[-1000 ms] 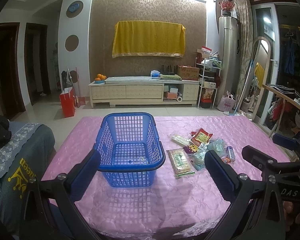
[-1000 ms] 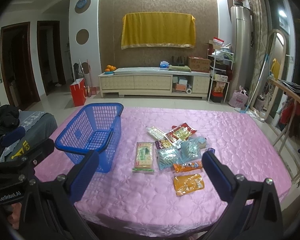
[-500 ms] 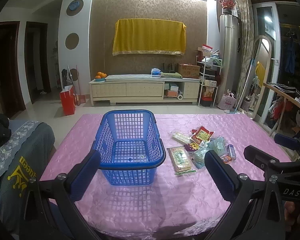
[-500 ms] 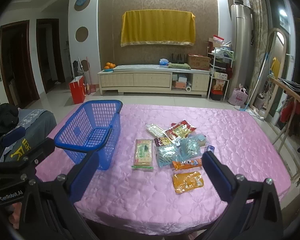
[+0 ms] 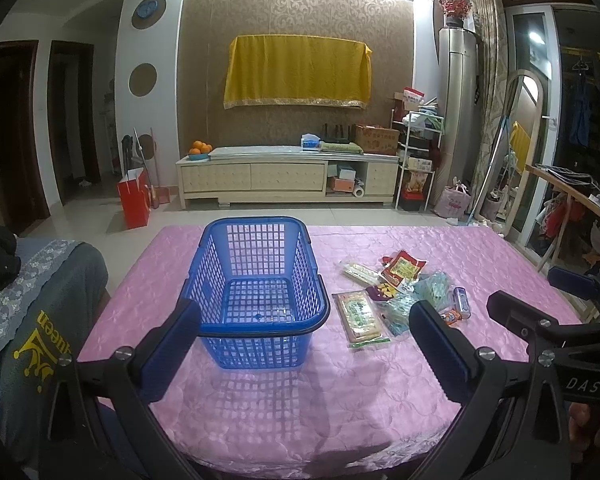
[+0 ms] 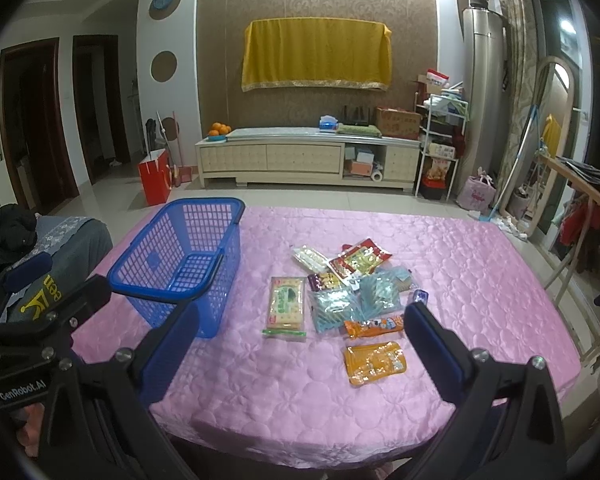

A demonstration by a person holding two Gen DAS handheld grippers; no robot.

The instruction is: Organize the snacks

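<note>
nothing looks sorted yet: the blue basket [image 5: 256, 280] sits empty on the left of the pink table [image 6: 480, 280], the snack packets [image 6: 340, 292] lie loose to its right, and both the left gripper [image 5: 304, 344] and right gripper [image 6: 300, 348] hover near with fingers wide apart, holding nothing.

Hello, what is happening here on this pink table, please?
A person holds two grippers above the pink table. The left gripper faces the blue basket, which looks empty, and the right gripper faces the pile of snack packets lying beside the basket. Both grippers are open and hold nothing. No snack is in the basket yet, so sorting has not started.
</note>
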